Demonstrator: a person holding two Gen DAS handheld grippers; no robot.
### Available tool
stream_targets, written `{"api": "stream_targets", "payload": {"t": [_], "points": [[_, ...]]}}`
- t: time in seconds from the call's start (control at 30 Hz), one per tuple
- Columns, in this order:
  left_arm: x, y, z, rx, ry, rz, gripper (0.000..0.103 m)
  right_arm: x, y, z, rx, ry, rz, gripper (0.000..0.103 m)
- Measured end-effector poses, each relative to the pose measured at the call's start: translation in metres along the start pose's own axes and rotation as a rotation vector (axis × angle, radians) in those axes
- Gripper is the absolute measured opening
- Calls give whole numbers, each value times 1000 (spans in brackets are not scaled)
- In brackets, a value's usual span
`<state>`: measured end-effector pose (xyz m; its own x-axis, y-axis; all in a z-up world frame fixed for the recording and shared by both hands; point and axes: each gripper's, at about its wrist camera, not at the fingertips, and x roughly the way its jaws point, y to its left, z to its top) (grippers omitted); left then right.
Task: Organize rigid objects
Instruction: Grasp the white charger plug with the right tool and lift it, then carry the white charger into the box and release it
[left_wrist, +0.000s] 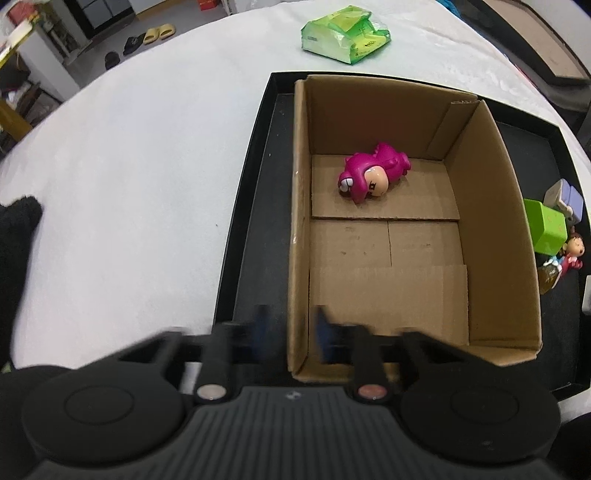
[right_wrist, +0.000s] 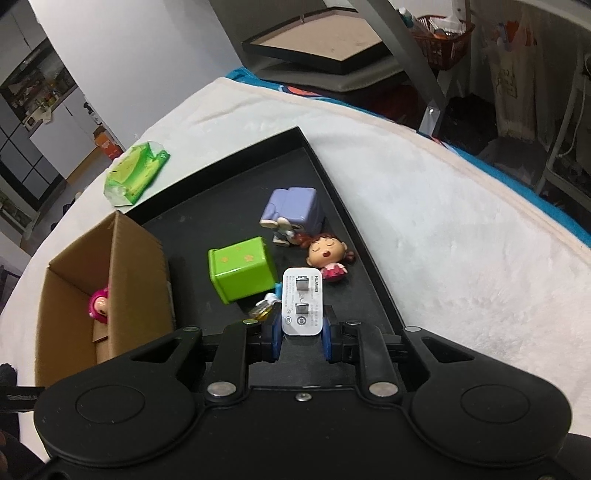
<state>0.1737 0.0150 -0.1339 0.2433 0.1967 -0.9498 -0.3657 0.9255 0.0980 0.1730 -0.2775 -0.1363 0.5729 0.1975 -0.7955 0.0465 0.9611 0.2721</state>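
Observation:
My left gripper (left_wrist: 291, 326) straddles the near-left wall of the open cardboard box (left_wrist: 495, 206). Its fingers are blurred, one on each side of that wall, shut on it. A pink dinosaur-suit figure (left_wrist: 373, 177) lies inside the box. My right gripper (right_wrist: 301, 338) is shut on a white charger plug (right_wrist: 302, 306), held just above the black tray (right_wrist: 354, 236). Beyond it on the tray are a green cube (right_wrist: 240, 273), a girl figure (right_wrist: 327, 254), a purple toy (right_wrist: 293, 208) and a small yellow bottle (right_wrist: 262, 308).
The tray lies on a white plush cover (right_wrist: 443, 221), with the box in its left half. A green plastic packet (left_wrist: 345, 31) lies beyond the tray. A black framed board (right_wrist: 314, 44) and a red basket (right_wrist: 443, 33) stand off the far edge.

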Motion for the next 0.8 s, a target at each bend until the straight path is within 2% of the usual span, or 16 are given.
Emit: {"api": "stream_targets", "payload": {"t": [0.17,0.8], "points": [[-4,4,1,-20,-25,-31,8,-10,14,-1,-31,-4,11,20],[1,24,0,-51,-14,-129,9,-31,82,8,-144,-51,19,20]]}}
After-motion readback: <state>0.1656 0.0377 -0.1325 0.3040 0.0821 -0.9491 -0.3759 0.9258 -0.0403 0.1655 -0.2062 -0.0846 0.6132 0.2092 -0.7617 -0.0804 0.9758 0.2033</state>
